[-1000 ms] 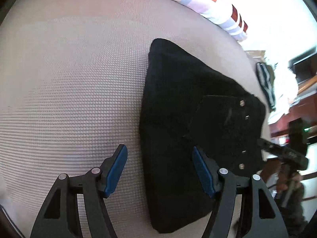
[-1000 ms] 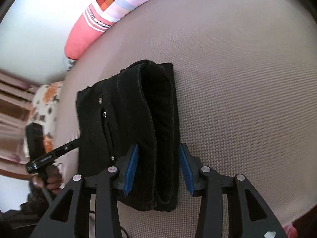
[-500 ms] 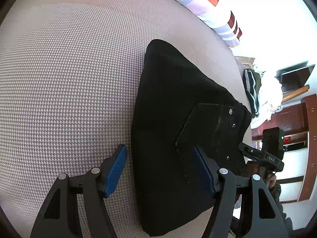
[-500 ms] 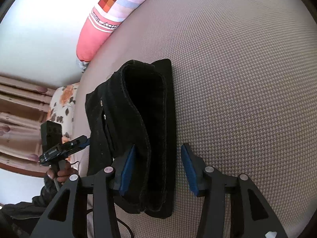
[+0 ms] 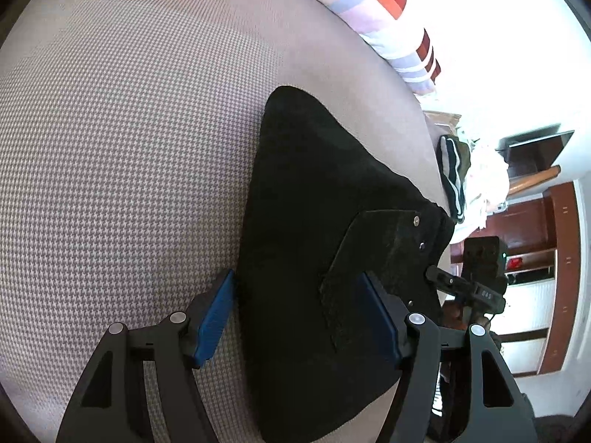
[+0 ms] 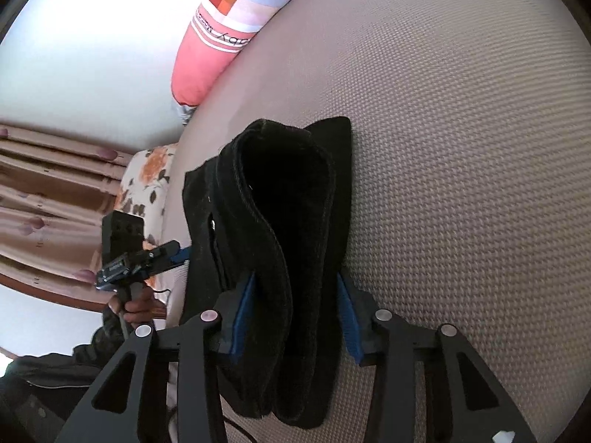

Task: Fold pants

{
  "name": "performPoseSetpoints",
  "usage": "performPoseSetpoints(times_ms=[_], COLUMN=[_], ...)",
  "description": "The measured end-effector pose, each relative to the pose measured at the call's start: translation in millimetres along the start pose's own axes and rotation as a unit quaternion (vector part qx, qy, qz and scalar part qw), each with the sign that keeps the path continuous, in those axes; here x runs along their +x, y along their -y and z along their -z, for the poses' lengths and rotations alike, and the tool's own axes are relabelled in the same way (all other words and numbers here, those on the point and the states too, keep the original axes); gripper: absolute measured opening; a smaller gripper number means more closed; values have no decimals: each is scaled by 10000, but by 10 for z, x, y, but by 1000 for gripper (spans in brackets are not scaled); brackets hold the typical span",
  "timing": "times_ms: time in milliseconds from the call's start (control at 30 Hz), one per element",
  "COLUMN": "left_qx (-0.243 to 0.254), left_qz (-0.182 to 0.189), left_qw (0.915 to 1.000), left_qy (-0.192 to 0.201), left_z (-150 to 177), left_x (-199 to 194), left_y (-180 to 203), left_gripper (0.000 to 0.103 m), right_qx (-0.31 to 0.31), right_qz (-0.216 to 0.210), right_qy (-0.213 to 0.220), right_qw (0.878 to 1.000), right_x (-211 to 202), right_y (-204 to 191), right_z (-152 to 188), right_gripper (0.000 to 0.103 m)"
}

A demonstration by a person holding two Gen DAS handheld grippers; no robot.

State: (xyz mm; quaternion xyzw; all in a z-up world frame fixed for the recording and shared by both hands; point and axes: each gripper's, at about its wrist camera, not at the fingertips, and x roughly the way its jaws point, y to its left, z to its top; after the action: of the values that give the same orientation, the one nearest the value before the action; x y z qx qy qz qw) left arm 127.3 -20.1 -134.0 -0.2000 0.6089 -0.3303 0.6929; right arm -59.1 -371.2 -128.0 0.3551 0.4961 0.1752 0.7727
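1. Left wrist view: black pants (image 5: 314, 229), already folded into a thick packet, lie on a bed covered in a pale woven houndstooth bedspread (image 5: 122, 170). The packet runs from the centre of the picture down to about 6 o'clock.

2. Left wrist view: the left gripper (image 5: 301, 317) enters from 6 o'clock with its jaws standing wide. Its blue pads straddle the near part of the packet; one sits over the bedspread just beside the packet's 9 o'clock edge, the other over the back pocket flap (image 5: 373, 258) with metal studs. The pads do not seem to press the cloth, so it holds nothing. Judged from this, it is placed to steady or smooth the packet.

3. Left wrist view: a striped pillow (image 5: 369, 3) lies along the bed's far edge at 1 o'clock. At 4 o'clock the other handheld gripper shows at the packet's far side, in front of wooden furniture.

4. Right wrist view: the same pants (image 6: 288, 221) are seen edge-on, layers curling open like a loose roll from the centre to 6 o'clock.

5. Right wrist view: the right gripper (image 6: 295, 317) comes in from 6 o'clock, its jaws closing at a middling gap, with the stacked layers between the blue pads and the pads against both sides. This looks like a pinch to keep the fold together.

6. Right wrist view: at 9 o'clock a hand (image 6: 135, 302) holds the left gripper against the packet's edge, before curtains (image 6: 48, 199) and a floral cushion (image 6: 147, 181).
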Motion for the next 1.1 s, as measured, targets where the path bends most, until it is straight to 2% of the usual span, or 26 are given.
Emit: performPoseSetpoints(times_ms=[200,333,533,733,867,1000,1100], left_qx=[120,148,98,-29,128,414,614], left_qz=[-38,-52,232,338,137,-298,-666], left_qw=[9999,9999,9994,9989,9995,9985,9958], left_qy=[35,-48,-223,-309,-273,-208,-138], left_z=[23,50,150,59,33,69,118], left_x=[26,50,69,106,140,173,206], left_y=[86,137,123,87,185,332,442], left_gripper=[68,68,55,53,53,53,53], right_qx=[-5,-27,80,180,222,300,326], right_qz=[-165,-87,-141,-172,-185,-126,147], right_qy=[85,142,239,254,264,294,356], right_qw=[9998,9999,9996,9994,9992,9990,9987], right_x=[52,74,104,93,85,66,68], right_y=[-1,-44,-47,-24,19,36,-35], right_z=[-5,22,49,17,5,-29,-19], right_gripper=[39,39,38,37,37,36,35])
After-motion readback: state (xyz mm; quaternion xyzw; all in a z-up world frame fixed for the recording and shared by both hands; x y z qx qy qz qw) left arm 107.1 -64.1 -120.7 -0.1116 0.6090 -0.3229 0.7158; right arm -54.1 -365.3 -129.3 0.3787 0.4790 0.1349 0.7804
